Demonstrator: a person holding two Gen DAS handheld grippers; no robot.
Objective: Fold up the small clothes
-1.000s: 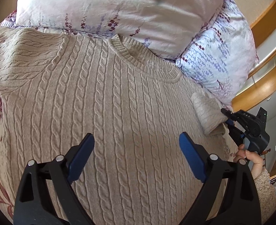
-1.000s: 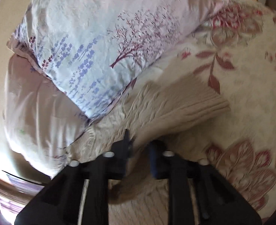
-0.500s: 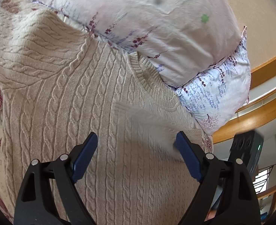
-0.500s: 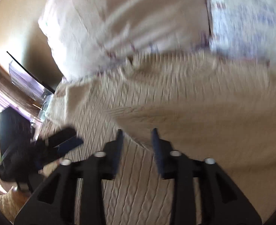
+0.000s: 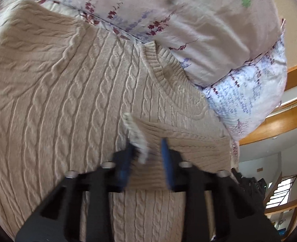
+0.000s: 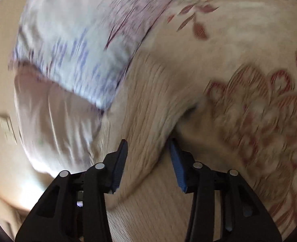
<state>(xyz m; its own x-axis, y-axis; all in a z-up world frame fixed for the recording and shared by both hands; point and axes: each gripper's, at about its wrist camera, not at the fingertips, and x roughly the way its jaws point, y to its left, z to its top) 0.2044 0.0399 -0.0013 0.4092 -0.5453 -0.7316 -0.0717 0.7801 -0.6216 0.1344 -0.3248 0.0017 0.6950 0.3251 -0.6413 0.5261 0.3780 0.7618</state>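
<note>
Beige cable-knit sweater (image 5: 71,109) lies flat on the bed, neckline at the far end against the pillows (image 5: 199,24), body running near-to-far under the left wrist view. Right sleeve (image 5: 180,139) is folded in across the chest, long axis left-right, cuff end pointing left.

Left tool (image 5: 146,157): jaws have just been closing; the blurred sleeve cuff sits between them. Pads look drawn in on the knit, though blur keeps the contact from being certain. Judged clamped on the cuff.

Right tool (image 6: 148,161): jaws partly apart, just been narrowing slightly; a ridge of sweater knit (image 6: 148,104) rises between them, near the right pad. Heavy blur; no firm pinch visible. Flowered bedspread (image 6: 259,109) to its right.

Key relation: the sleeve lies directly ahead of the left tool, so the left hand is nearer for laying it straight down the body.
</note>
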